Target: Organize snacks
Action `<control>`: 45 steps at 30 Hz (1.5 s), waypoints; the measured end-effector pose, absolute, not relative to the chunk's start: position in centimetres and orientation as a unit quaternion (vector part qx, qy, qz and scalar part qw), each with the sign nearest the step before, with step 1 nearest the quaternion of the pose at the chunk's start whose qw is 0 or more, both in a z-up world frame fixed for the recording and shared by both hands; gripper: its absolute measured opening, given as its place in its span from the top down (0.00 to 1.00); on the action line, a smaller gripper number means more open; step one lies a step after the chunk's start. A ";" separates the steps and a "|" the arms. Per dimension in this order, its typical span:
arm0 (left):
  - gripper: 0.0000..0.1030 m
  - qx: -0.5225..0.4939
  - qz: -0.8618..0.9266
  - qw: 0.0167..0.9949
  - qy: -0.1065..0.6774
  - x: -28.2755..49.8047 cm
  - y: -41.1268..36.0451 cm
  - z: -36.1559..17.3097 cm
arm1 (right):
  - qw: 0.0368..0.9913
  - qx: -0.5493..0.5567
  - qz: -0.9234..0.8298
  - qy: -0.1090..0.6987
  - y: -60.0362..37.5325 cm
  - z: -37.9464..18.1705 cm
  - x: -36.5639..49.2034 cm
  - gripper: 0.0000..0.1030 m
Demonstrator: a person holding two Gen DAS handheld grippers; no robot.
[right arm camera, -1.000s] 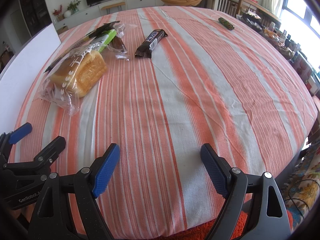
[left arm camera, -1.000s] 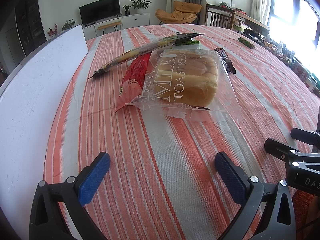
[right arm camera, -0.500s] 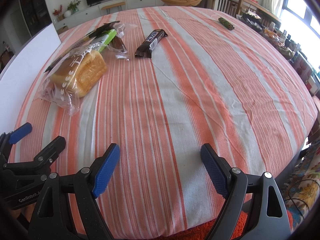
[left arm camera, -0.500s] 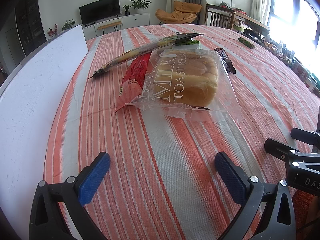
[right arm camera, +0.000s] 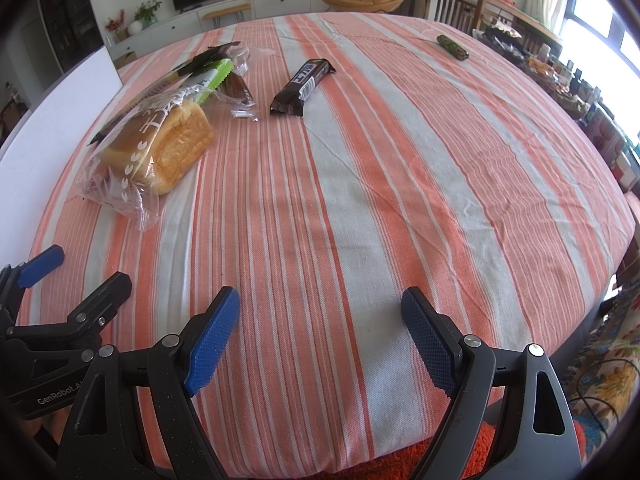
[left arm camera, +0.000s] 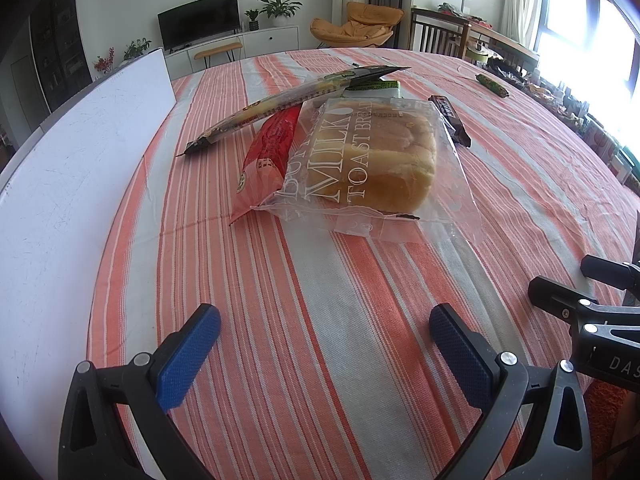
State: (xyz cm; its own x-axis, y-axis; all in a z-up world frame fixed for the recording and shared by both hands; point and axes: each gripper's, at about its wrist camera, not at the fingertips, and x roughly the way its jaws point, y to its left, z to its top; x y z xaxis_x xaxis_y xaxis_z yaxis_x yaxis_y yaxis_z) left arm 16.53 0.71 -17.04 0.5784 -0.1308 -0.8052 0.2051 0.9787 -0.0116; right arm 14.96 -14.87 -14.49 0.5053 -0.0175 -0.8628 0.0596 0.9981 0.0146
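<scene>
A clear bag of milk toast bread (left arm camera: 384,164) (right arm camera: 156,148) lies on the striped tablecloth (left arm camera: 320,300), ahead of my left gripper (left arm camera: 324,340). A red snack packet (left arm camera: 268,152) sits against its left side, and a long thin packet (left arm camera: 296,100) leans over both. A green packet (left arm camera: 376,86) (right arm camera: 212,78) lies behind the bread. A dark chocolate bar (right arm camera: 302,86) (left arm camera: 450,122) rests to the right of the pile. A small green roll (right arm camera: 452,46) lies far back right. Both my left gripper and my right gripper (right arm camera: 320,336) hover open and empty near the table's front.
A white board (left arm camera: 80,168) runs along the table's left side. The table edge (right arm camera: 592,304) drops off at the right, with a patterned rug (right arm camera: 600,364) below. My right gripper's body (left arm camera: 592,320) shows at the right edge of the left wrist view.
</scene>
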 end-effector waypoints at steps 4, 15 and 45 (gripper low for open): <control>0.00 0.048 -0.105 0.877 0.466 16.3 1.0 -16.9 | 0.867 0.021 -0.023 0.497 -14.9 -14.5 15.0 0.16; 0.00 -0.060 -0.095 0.883 0.455 20.1 5.6 -10.0 | 0.867 0.021 -0.023 0.497 -14.8 -14.5 15.0 0.16; 0.26 -0.012 -0.009 0.870 0.492 19.4 6.4 -16.3 | 0.867 0.019 -0.019 0.498 -14.7 -14.6 14.9 0.14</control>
State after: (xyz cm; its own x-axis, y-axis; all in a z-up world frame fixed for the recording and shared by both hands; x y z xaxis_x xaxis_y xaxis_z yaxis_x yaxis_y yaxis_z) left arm 19.37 6.39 -16.27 0.5150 -0.0268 -0.8568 0.0033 0.9996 -0.0292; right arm 14.88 -14.69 -14.60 0.5030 -0.0139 -0.8642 0.0517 0.9986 0.0141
